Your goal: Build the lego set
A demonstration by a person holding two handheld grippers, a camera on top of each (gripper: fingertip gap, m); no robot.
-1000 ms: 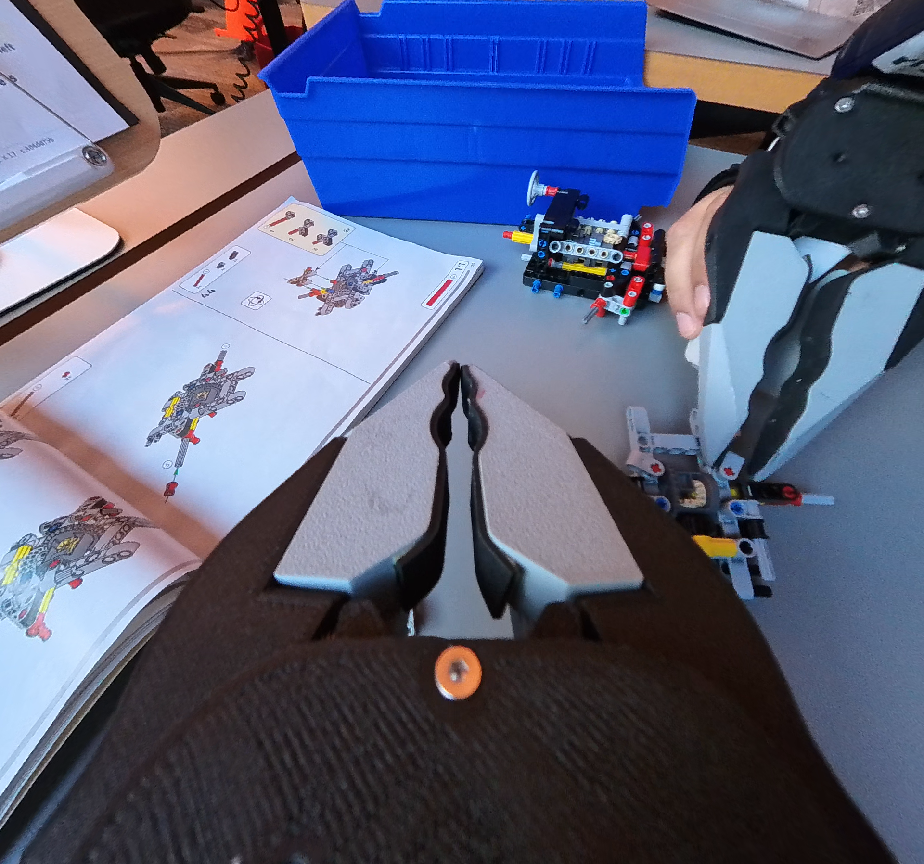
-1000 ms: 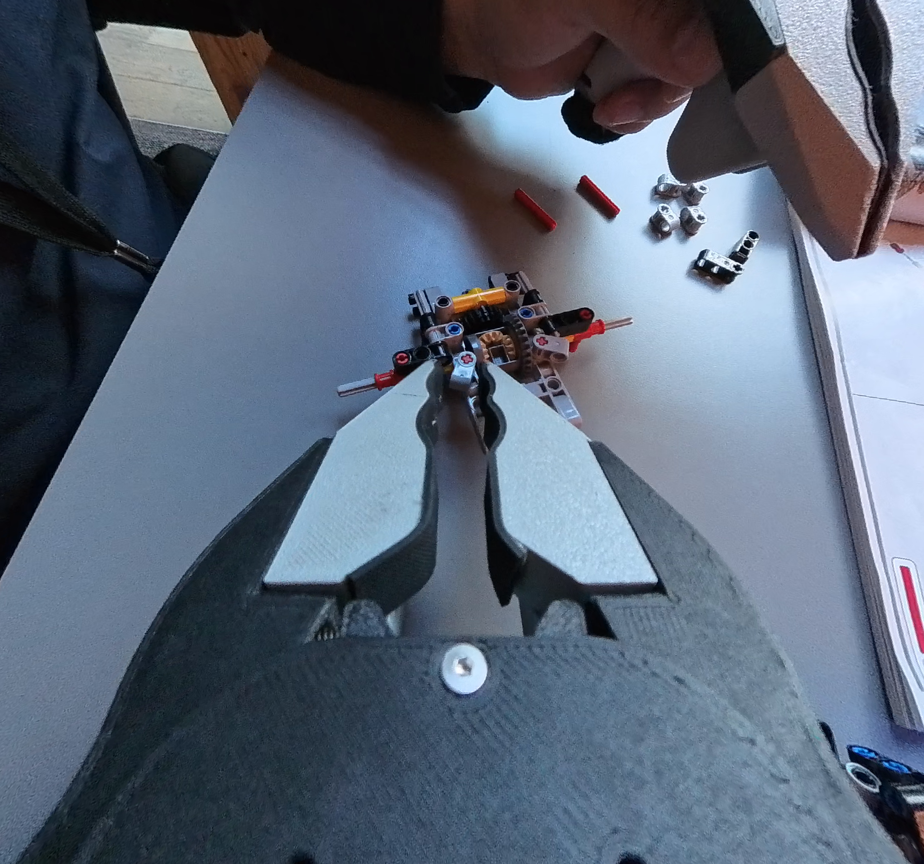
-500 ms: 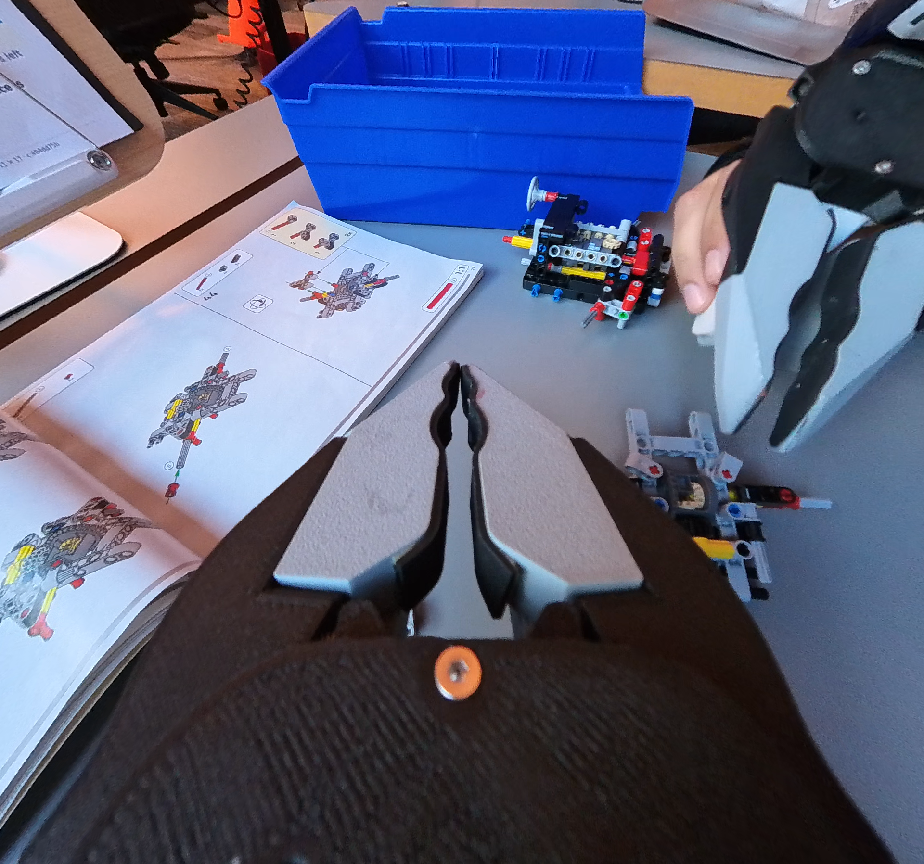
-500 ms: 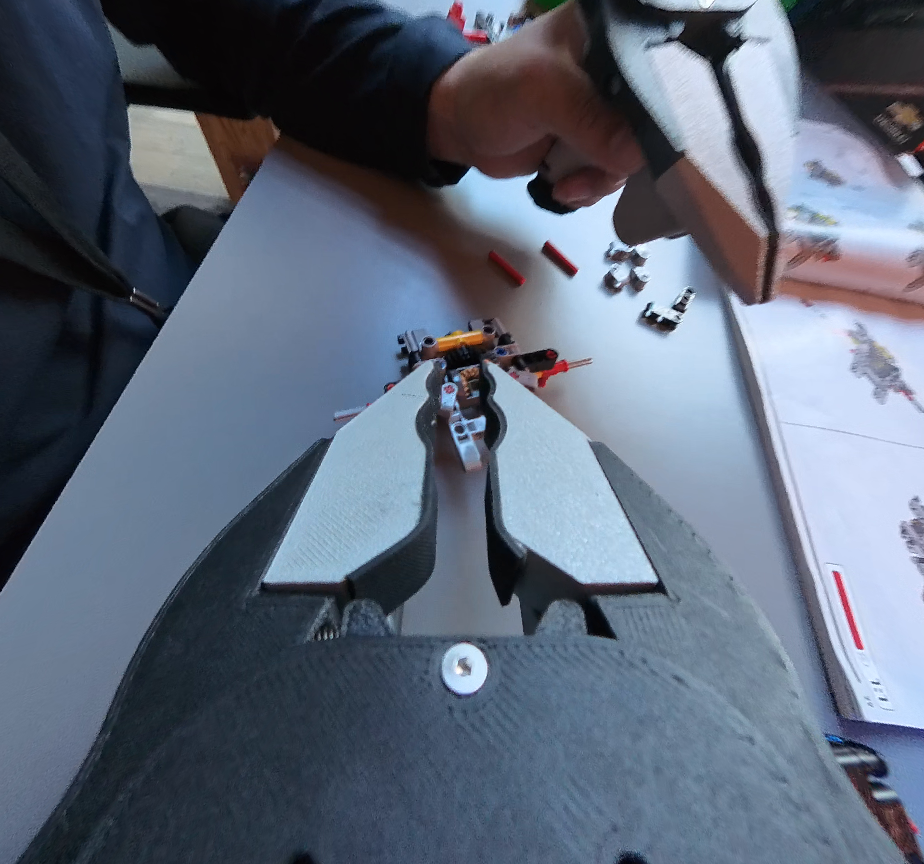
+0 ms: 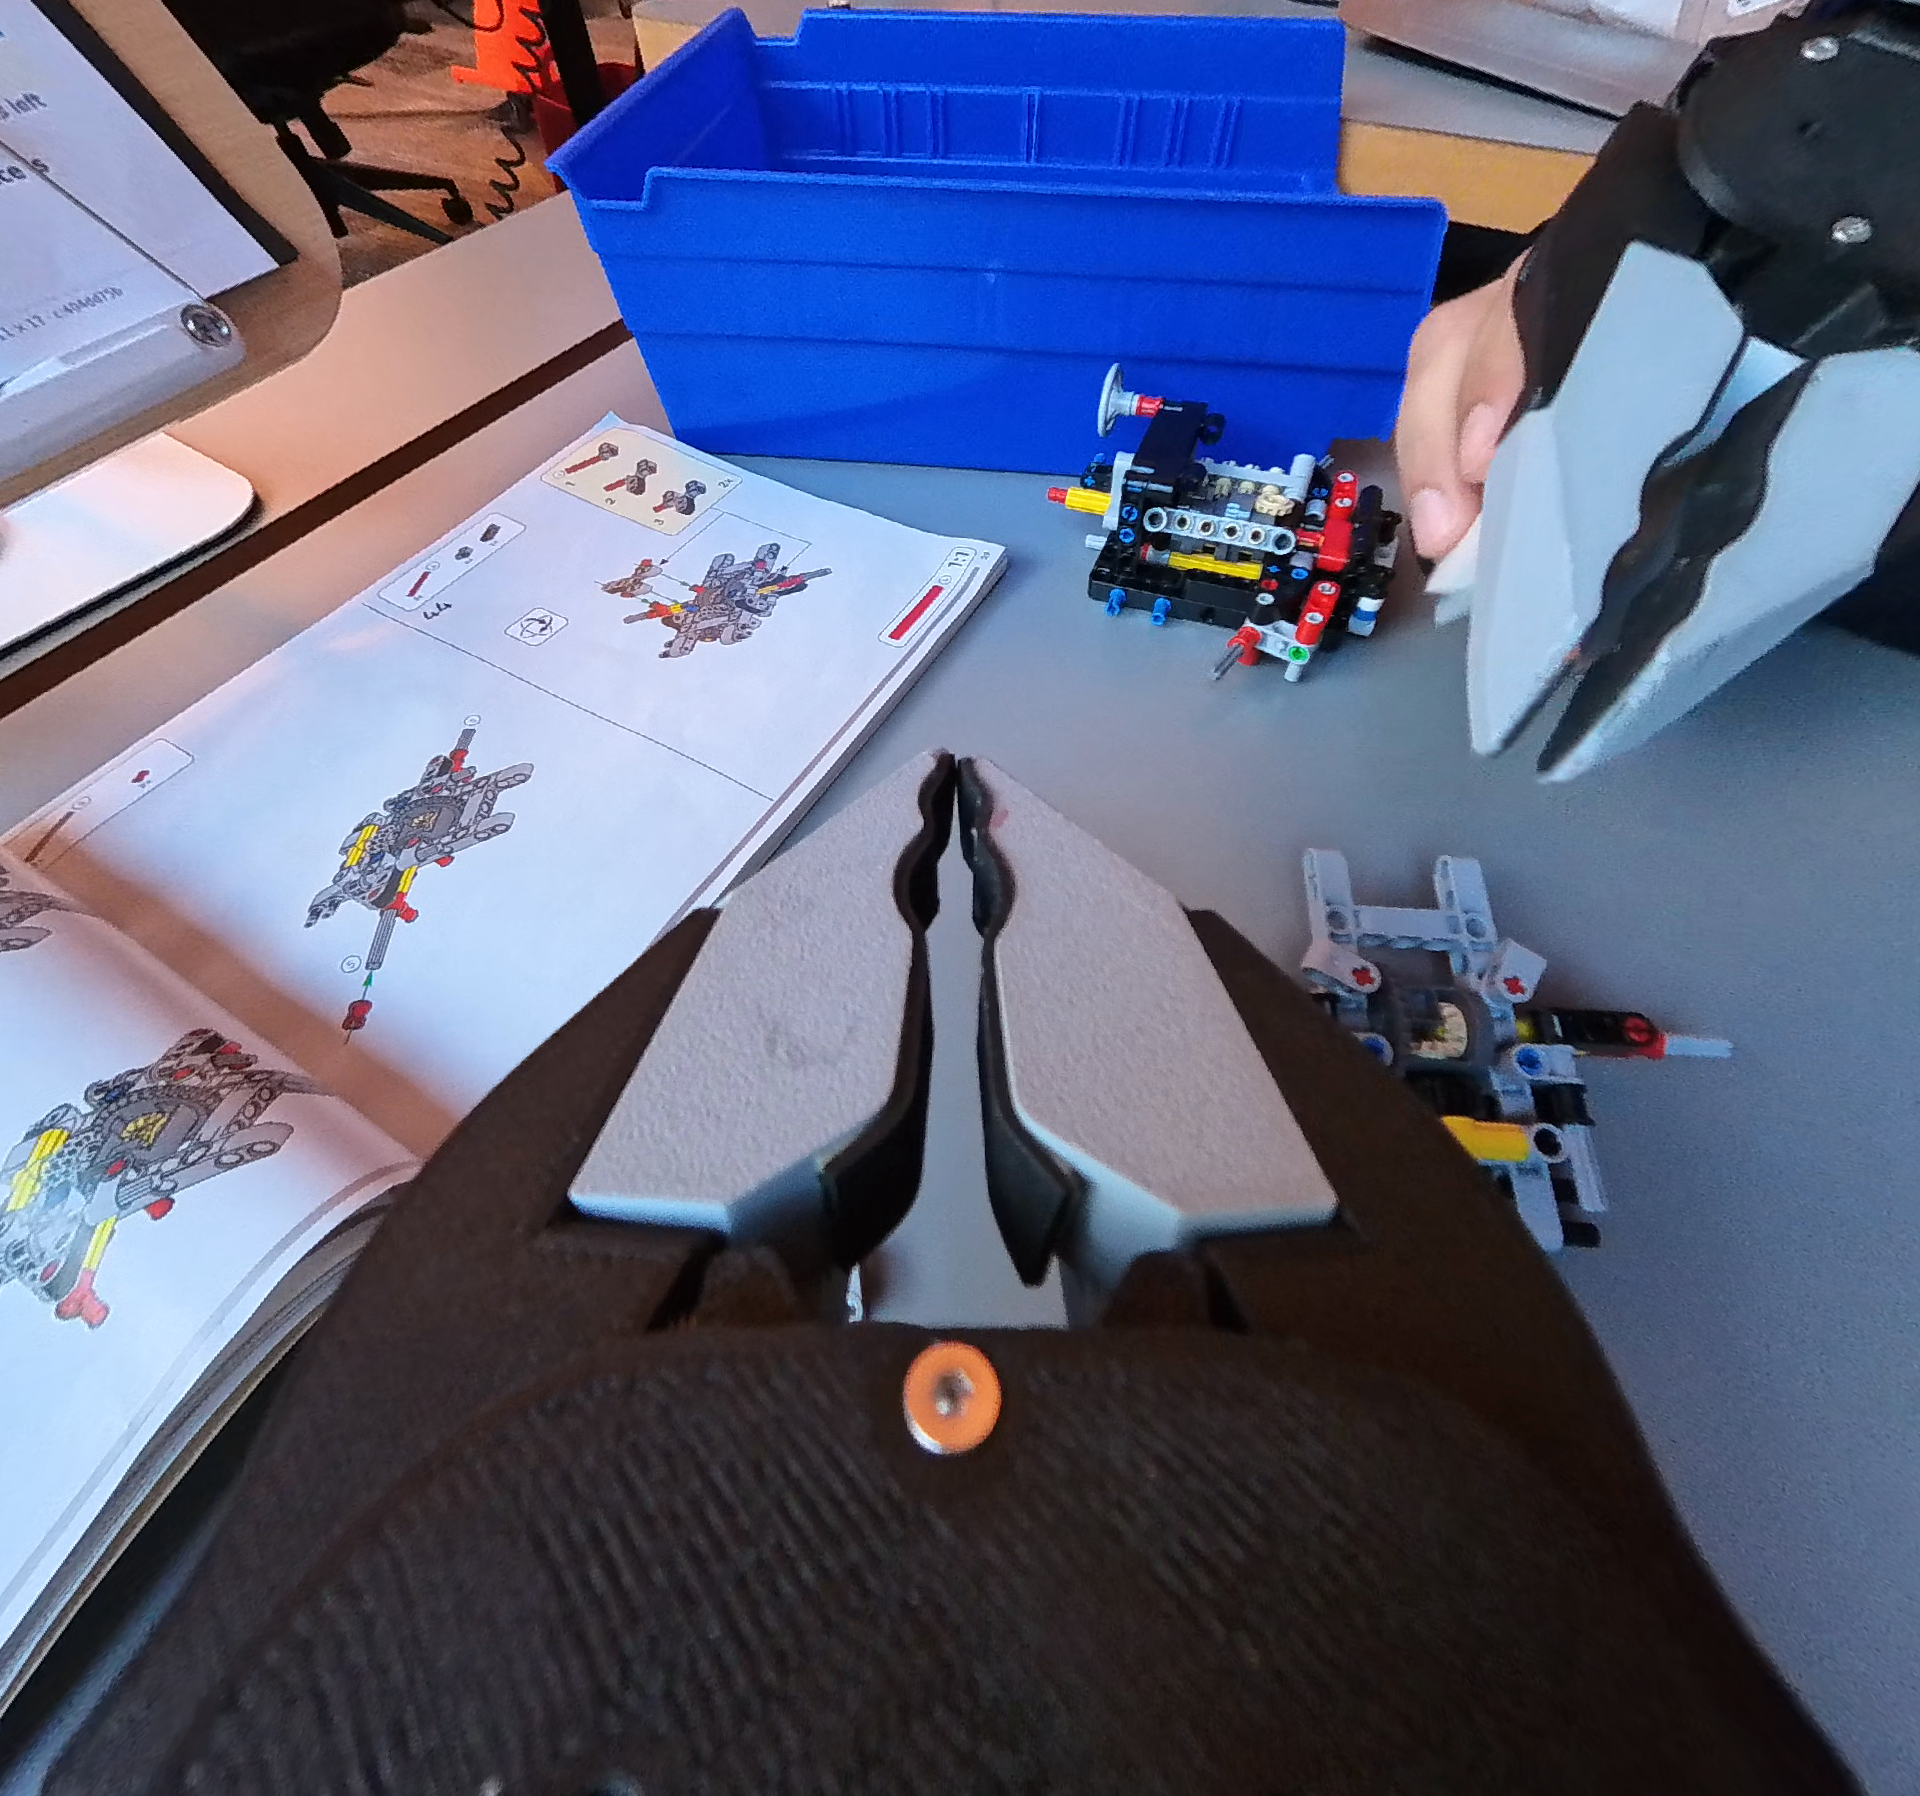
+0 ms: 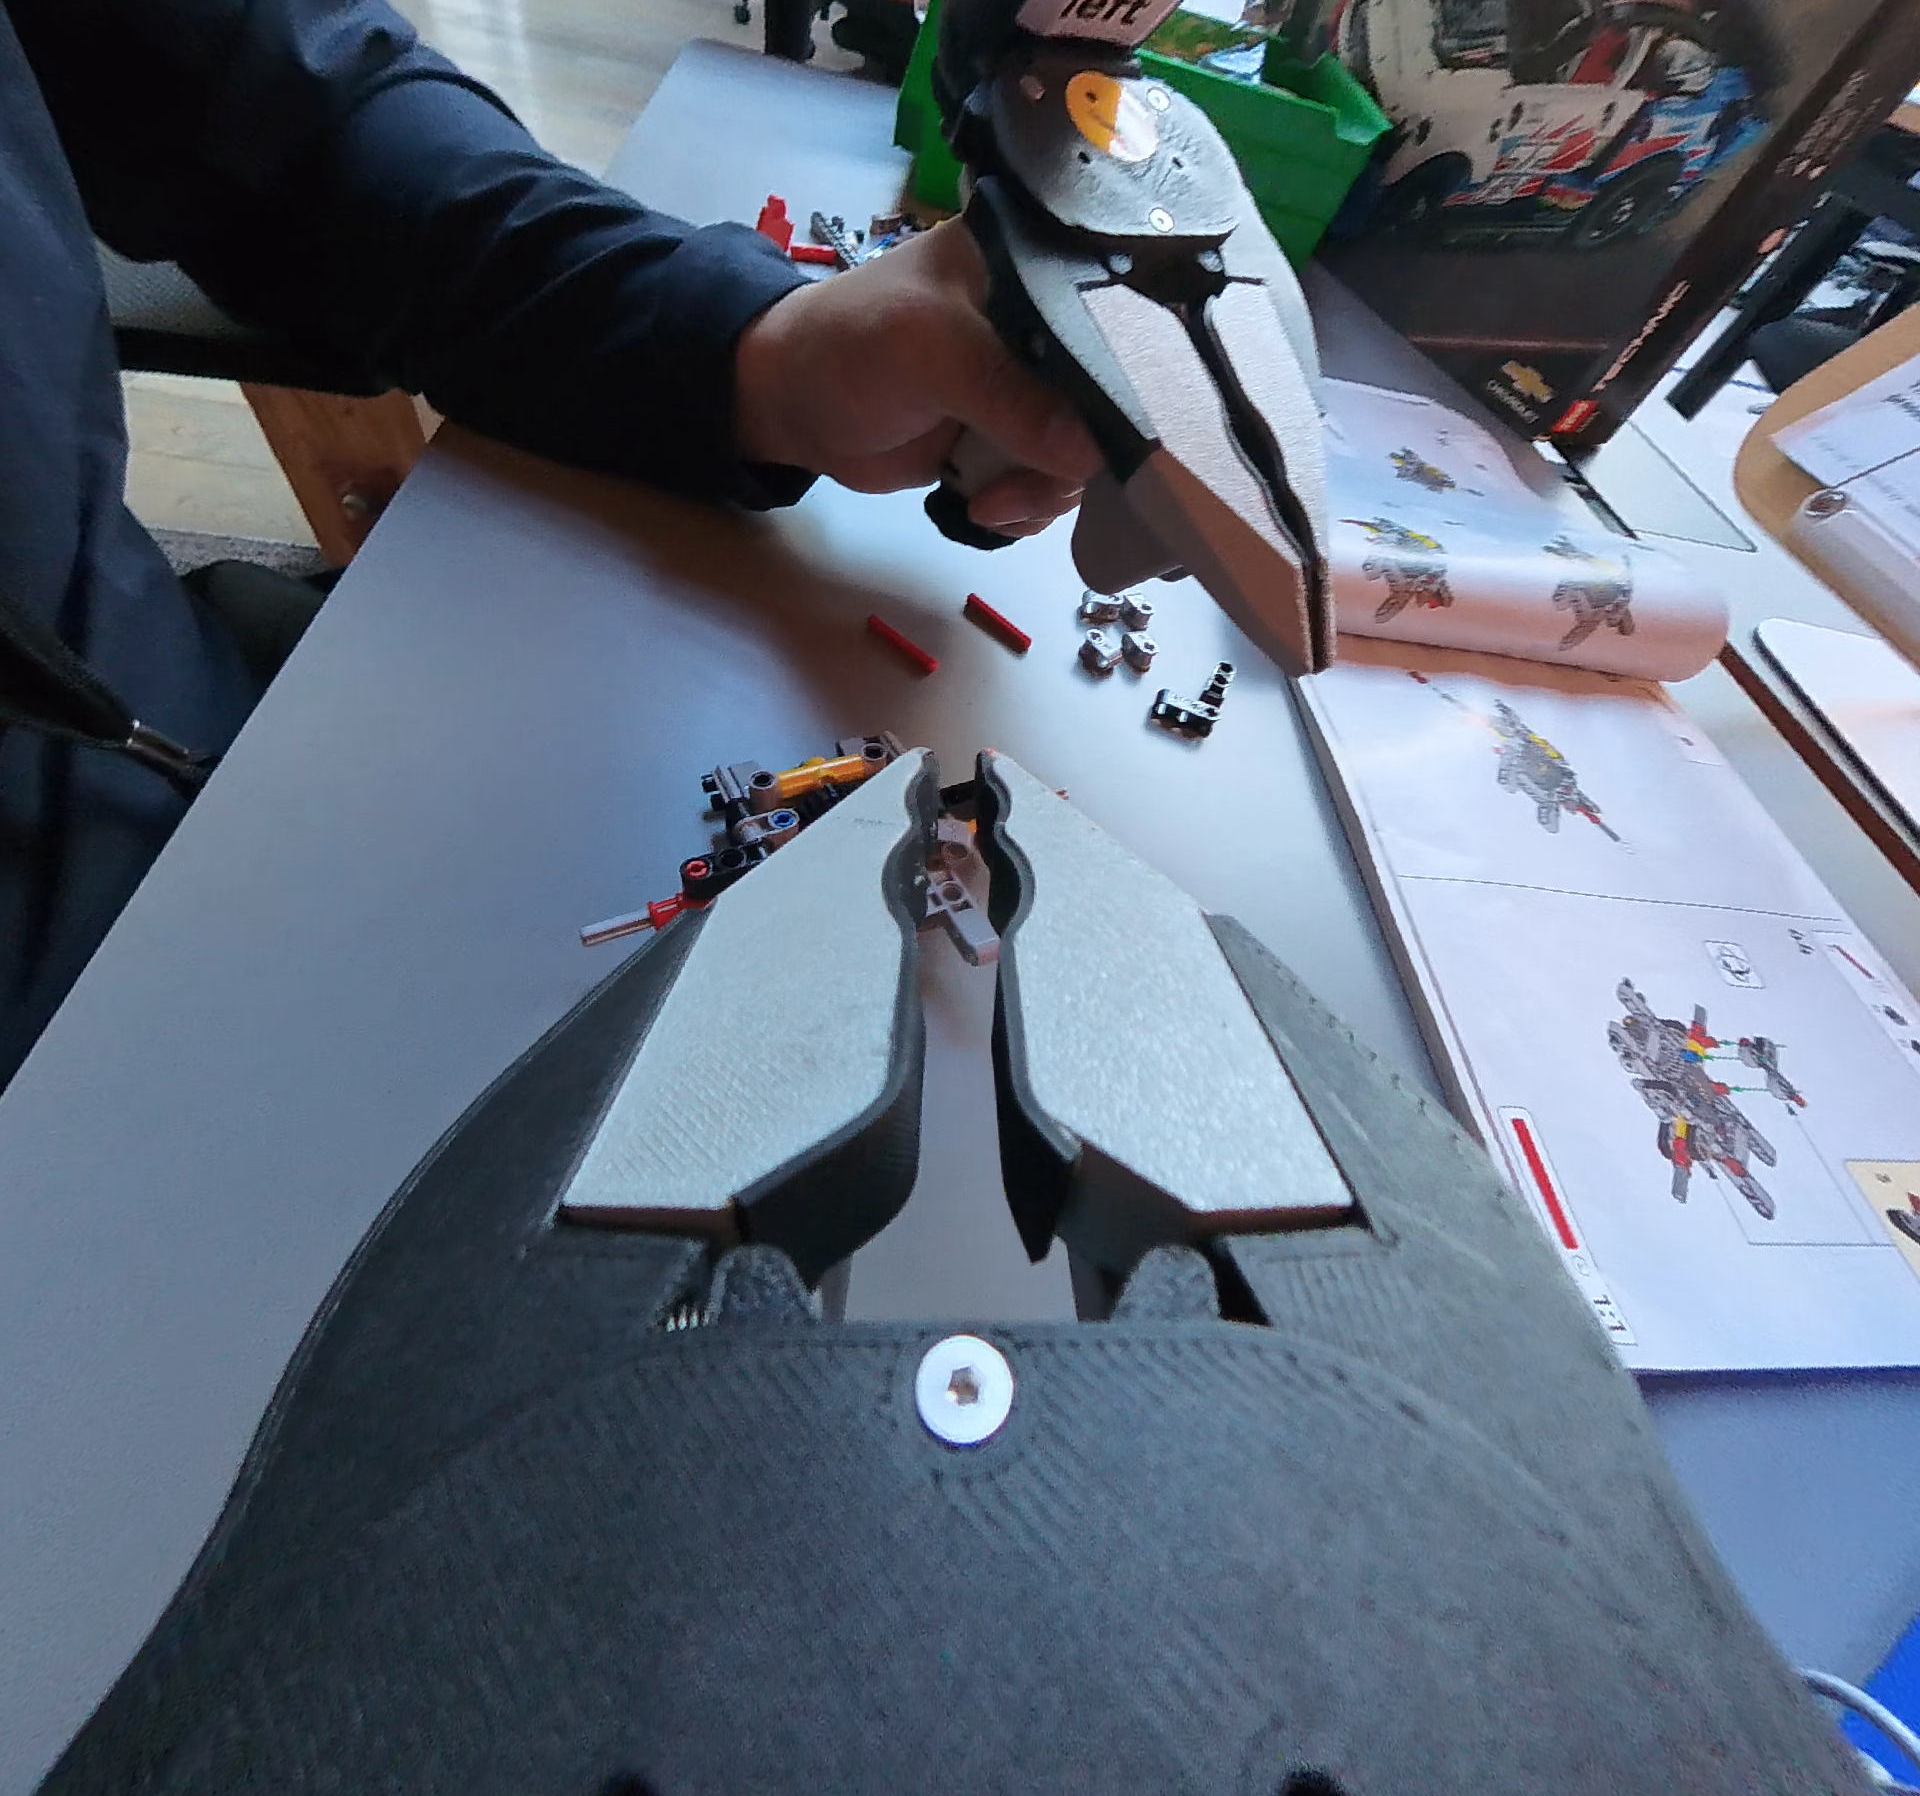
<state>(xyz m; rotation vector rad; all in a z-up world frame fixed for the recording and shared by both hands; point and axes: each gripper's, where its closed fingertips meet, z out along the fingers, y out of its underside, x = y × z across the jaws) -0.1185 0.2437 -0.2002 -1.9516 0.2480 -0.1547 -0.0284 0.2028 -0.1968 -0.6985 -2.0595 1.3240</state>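
Compared with a second earlier, the right gripper (image 6: 954, 775) had risen off the small brick assembly (image 5: 1455, 1029). In the left wrist view it hung at the upper right, clear of the grey table (image 5: 1132, 738). Its fingers had drawn all but together, with only a thin slit between the tips and nothing gripped. The assembly lay where it had been, at centre right of that view. The left gripper (image 5: 956, 772) had not shifted; its tips met on nothing, above the near corner of the open instruction booklet (image 5: 520, 759).

Bare table lay between the two grippers. Further back it was bounded by a larger brick assembly (image 5: 1236, 541) just in front of a blue bin (image 5: 997, 312). In the right wrist view, two red pins (image 6: 902, 645), grey connectors (image 6: 1114, 629) and a black piece (image 6: 1193, 702) lay scattered beyond the small assembly. The table edge ran up the left of the frame.
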